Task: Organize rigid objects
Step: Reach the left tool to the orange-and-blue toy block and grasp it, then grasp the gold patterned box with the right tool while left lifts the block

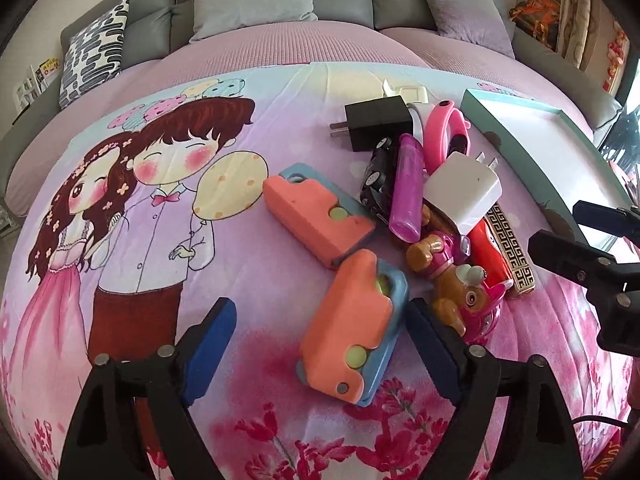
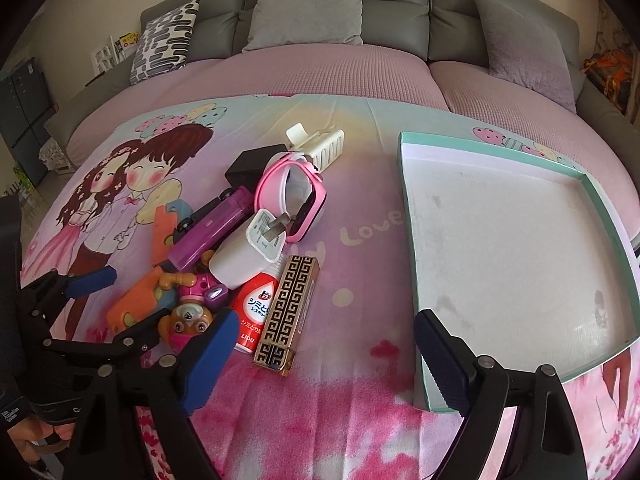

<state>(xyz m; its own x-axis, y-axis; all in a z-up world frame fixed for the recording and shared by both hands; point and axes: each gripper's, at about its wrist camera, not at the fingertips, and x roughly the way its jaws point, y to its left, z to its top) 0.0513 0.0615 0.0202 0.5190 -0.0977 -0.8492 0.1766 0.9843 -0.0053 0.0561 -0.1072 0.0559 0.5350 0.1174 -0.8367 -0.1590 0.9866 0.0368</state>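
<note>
A heap of small rigid things lies on a cartoon-printed sheet. My left gripper (image 1: 320,312) is open, straddling an orange-and-blue toy (image 1: 352,328); its right pad is at the toy's edge and its left pad stands well clear. A second orange toy (image 1: 316,216), a dog figure (image 1: 448,264), a white charger (image 1: 464,192), a black charger (image 1: 376,122) and a purple case (image 1: 406,188) lie beyond. My right gripper (image 2: 326,320) is open over a gold-patterned box (image 2: 286,312) beside a red bottle (image 2: 256,308), touching neither. An empty teal-rimmed tray (image 2: 412,240) lies to the right.
A pink watch (image 2: 296,196) and a white ribbed item (image 2: 320,144) lie at the heap's far side. Grey sofa cushions (image 2: 312,4) and a patterned pillow (image 2: 164,40) line the back. Bare sheet lies between the heap and the tray.
</note>
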